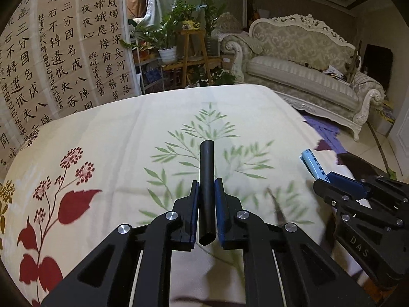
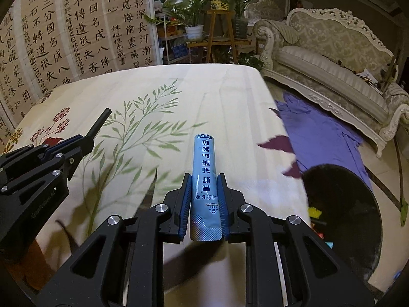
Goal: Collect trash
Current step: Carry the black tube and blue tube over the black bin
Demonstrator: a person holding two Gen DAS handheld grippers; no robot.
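Above the floral tablecloth [image 1: 107, 133], the left gripper [image 1: 206, 186] clamps a black tube [image 1: 206, 174] between its 2 fingers, while the right gripper [image 2: 204, 180] grips a light-blue sachet [image 2: 204, 176]; a black bin [image 2: 342, 204] sits just beyond the tablecloth's right edge

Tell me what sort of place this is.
Likely a home living room: an ornate sofa, potted plants on a wooden stand, and calligraphy sheets behind a table under a floral tablecloth.
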